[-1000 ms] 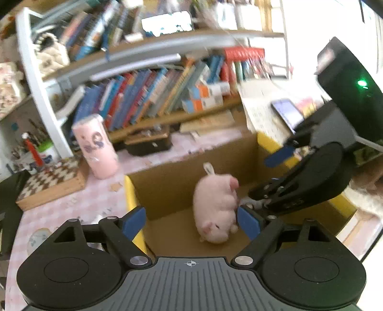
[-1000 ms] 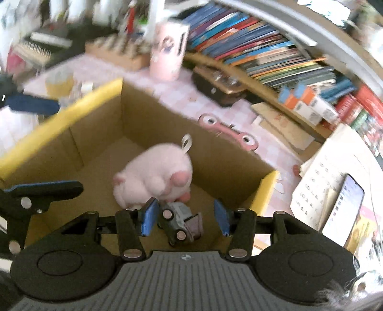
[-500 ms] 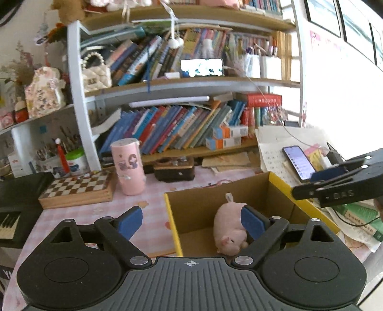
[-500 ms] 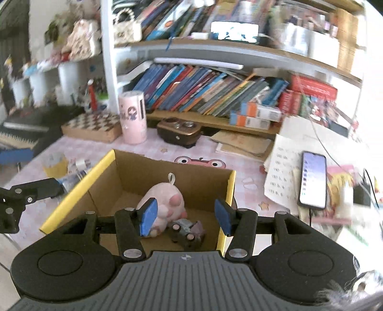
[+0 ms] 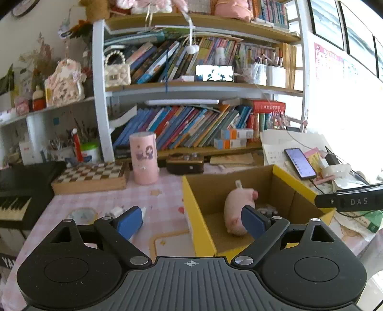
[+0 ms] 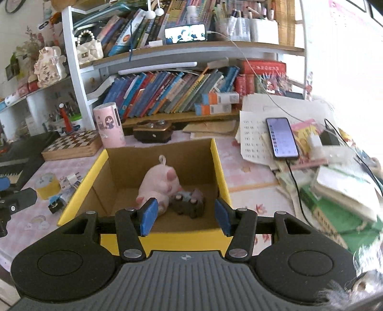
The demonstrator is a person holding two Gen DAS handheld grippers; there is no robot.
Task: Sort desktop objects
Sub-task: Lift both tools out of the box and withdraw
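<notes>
Cluttered pink desk (image 6: 241,172) carries the sorting box (image 6: 221,167) at twelve o'clock, plush pig (image 6: 159,183) and toy car (image 6: 189,203) already inside. Left gripper (image 5: 189,221) gapes wide and empty; right gripper (image 6: 185,215) stands partly open, holding nothing, probably free for loose bits (image 6: 57,191) at nine o'clock.

We see a desk (image 5: 165,203) under a pink checked cloth, backed by a white-framed bookshelf (image 5: 100,95) with wooden boards crowded with leaning books (image 6: 167,93). Framed pictures (image 5: 328,21) hang on the white wall at the right, where strong daylight washes in. A dark keyboard (image 5: 14,203) stands at the desk's left edge.
</notes>
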